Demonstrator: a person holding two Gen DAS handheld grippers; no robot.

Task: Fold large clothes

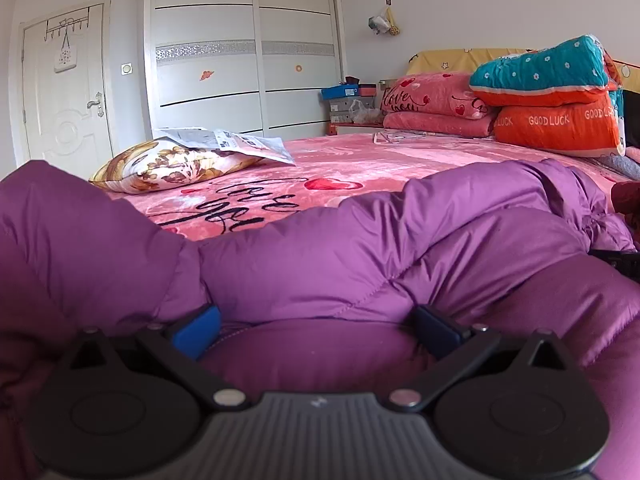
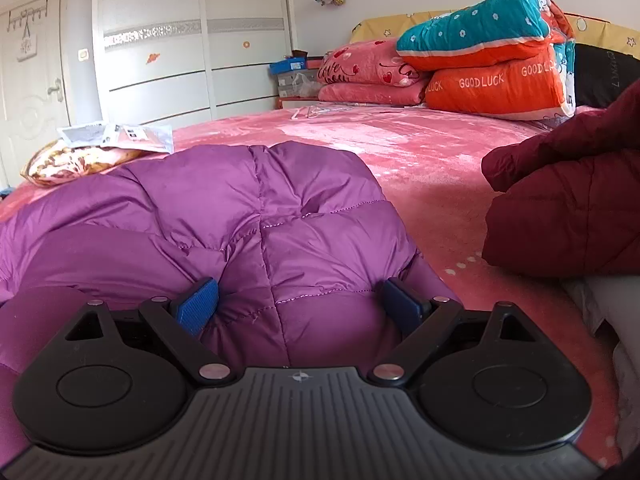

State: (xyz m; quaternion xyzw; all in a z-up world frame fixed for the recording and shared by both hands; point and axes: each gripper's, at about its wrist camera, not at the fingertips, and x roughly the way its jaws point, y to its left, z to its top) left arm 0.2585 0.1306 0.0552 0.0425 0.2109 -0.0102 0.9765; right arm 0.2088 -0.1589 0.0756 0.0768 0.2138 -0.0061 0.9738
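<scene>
Across the near side of the bed (image 1: 392, 160) lies the purple jacket (image 1: 320, 264), bulky and rumpled, spread low so it can be folded. Each gripper pushes into its padding. The left gripper (image 1: 316, 330) stands spread to its widest, fabric bulging between the pads without being pinched. The right gripper (image 2: 300, 304) is wide too, straddling a puffed quilted panel; whether it presses it I cannot tell. A maroon coat (image 2: 568, 208) waits aside, apart from the jacket.

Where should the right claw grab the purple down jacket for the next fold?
Probably the puffy edge of the purple down jacket directly ahead of the right claw, approached from the near side. Its quilted panel already bulges between the open jaws.
</scene>
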